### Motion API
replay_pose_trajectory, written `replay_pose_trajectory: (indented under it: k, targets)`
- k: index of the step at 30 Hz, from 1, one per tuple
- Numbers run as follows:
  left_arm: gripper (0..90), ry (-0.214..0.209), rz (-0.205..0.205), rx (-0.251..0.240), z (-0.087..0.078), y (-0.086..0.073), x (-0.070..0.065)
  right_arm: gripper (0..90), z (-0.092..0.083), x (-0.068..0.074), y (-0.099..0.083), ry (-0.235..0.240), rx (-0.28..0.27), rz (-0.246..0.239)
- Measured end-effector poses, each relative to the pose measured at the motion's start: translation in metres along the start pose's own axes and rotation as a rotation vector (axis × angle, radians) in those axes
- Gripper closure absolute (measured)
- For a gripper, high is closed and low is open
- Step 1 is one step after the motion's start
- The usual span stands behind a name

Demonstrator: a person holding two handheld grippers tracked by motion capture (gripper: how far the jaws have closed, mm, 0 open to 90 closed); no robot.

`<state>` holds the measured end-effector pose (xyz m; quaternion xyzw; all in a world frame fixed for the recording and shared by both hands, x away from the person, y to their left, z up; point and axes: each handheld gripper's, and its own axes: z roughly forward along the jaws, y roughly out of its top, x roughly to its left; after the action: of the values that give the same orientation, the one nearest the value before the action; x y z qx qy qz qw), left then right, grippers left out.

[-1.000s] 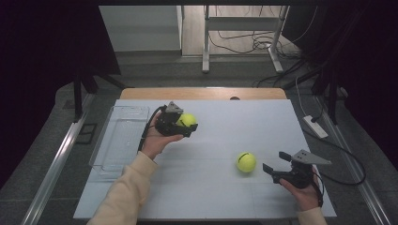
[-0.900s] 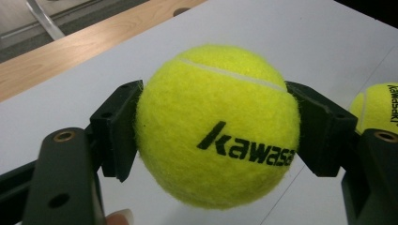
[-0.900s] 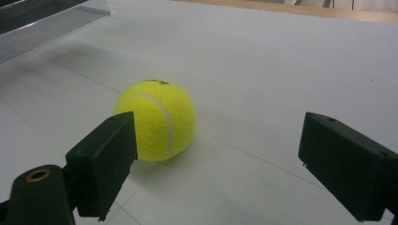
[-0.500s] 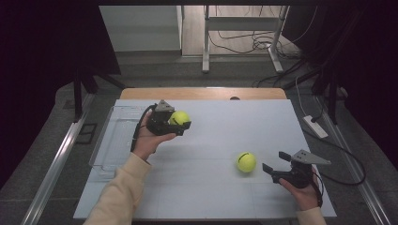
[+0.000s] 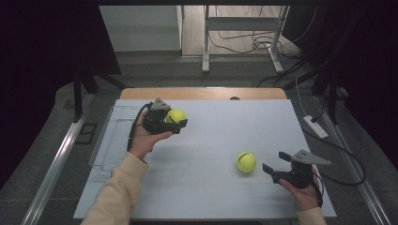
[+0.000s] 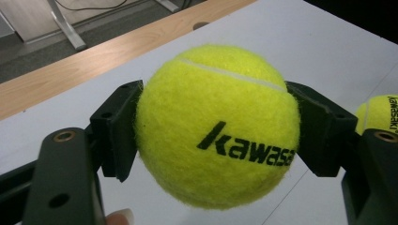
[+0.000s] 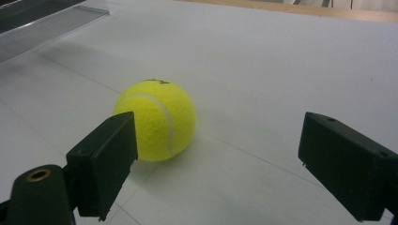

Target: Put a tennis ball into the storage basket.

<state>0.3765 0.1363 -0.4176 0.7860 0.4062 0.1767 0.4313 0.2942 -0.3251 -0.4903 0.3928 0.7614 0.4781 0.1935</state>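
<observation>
**One tennis ball gripped above the table, a second lying in front of wide-open jaws**

The left gripper (image 5: 180, 123) is clamping a yellow tennis ball (image 5: 176, 116) between its two black pads, which are pressing on the ball's opposite sides in the left gripper view, where the ball (image 6: 218, 124) is showing a white seam on top and black lettering across its front. A person's left hand (image 5: 146, 140), in a cream sleeve (image 5: 117, 194), is carrying the gripper above the white table (image 5: 211, 187), near a clear plastic tray (image 5: 110, 140) that is sitting at the table's left edge. Toward the right, a second tennis ball (image 5: 246, 162) is lying on the table just in front of the right gripper (image 5: 277, 163), whose jaws are standing wide apart and gripping nothing. In the right gripper view this ball (image 7: 156, 120) is resting beyond the pads, nearer the left one, and whether it is touching that pad cannot be told.
</observation>
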Motion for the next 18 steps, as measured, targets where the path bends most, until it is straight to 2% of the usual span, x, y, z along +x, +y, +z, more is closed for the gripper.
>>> replay_pose_trajectory:
  k: [18]
  targets:
    - [26.8, 0.029, -0.017, -0.018, -0.012, 0.002, 0.012, 12.2, 0.0, 0.0, 0.0, -0.003, -0.004, -0.002]
